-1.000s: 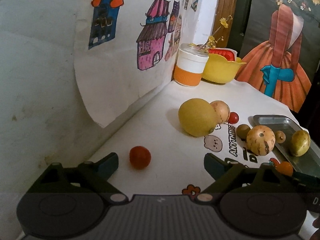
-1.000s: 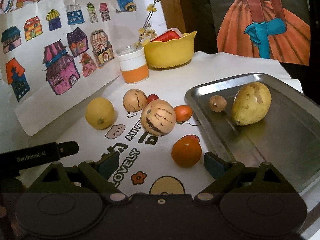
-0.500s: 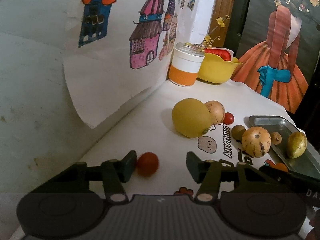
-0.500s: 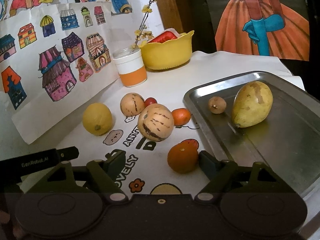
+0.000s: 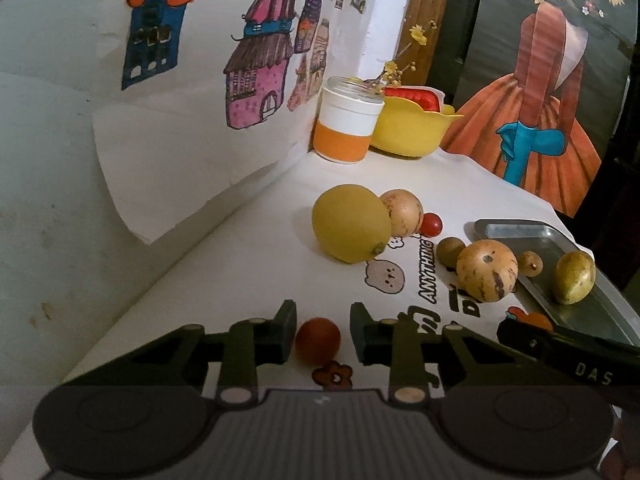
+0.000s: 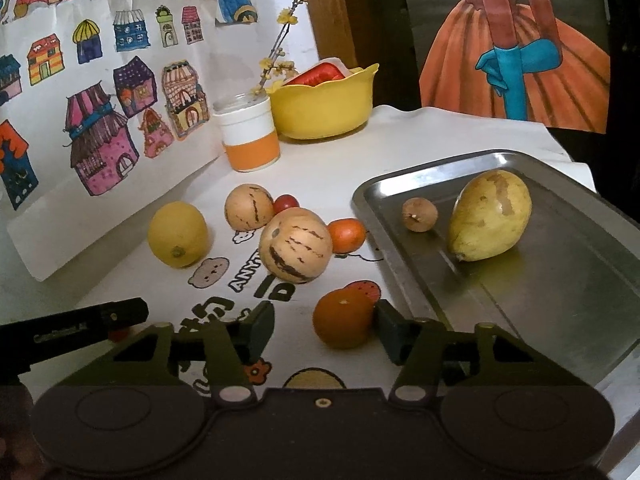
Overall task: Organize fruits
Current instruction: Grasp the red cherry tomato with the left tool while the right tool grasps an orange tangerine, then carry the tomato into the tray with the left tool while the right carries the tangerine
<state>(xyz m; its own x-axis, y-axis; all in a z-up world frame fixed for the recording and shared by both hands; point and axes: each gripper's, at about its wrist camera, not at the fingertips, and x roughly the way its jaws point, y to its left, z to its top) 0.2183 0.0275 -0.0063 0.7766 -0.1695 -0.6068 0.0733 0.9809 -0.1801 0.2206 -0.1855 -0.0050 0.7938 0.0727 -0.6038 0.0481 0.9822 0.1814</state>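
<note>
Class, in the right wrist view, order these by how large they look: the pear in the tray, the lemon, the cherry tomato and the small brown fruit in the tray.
1. Pear
2. Lemon
3. Small brown fruit
4. Cherry tomato, partly hidden, so its rank is unsure.

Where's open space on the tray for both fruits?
The metal tray is bare on its near half, in front of the yellow-green pear-shaped fruit and small brown fruit. It is crowded left of the tray, around the striped melon.
</note>
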